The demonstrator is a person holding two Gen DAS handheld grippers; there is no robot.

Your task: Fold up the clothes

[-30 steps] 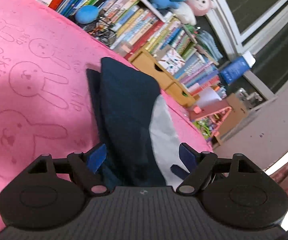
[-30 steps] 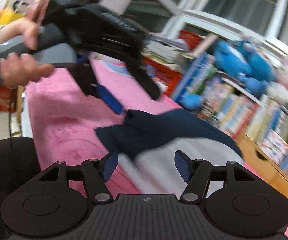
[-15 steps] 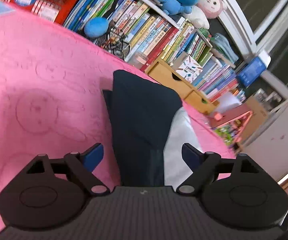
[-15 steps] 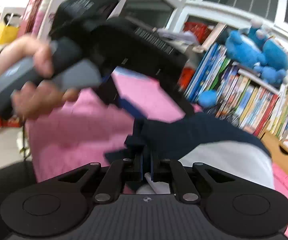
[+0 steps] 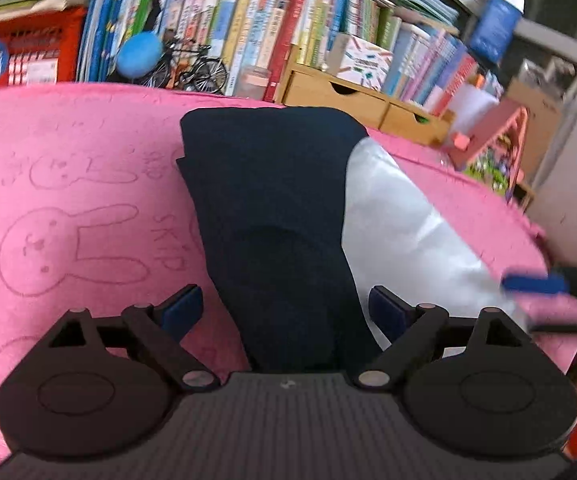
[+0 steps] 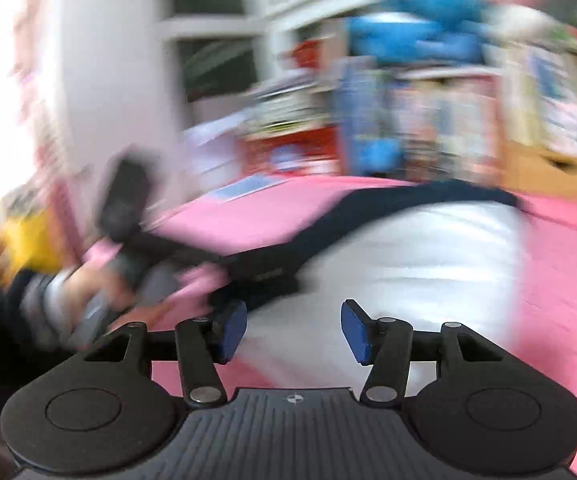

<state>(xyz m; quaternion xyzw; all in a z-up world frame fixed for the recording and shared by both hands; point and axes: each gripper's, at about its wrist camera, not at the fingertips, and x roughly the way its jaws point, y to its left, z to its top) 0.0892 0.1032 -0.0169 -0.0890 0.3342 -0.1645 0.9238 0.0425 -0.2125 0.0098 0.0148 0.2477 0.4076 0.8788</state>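
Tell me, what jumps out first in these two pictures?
The bright pink blanket with bunny outlines fills most of the scene, and a folded navy-and-white garment lies on its middle. Behind it runs a crowded row of colourful books. In the foreground sit the black claws with blue pads: the left claw and right claw are both opening and grip nothing.

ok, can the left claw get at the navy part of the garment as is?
Probably yes. The left claw is opening, with the navy part of the garment already lying between its pads, not pinched. Nothing sits on top, and the right claw is off to the side.
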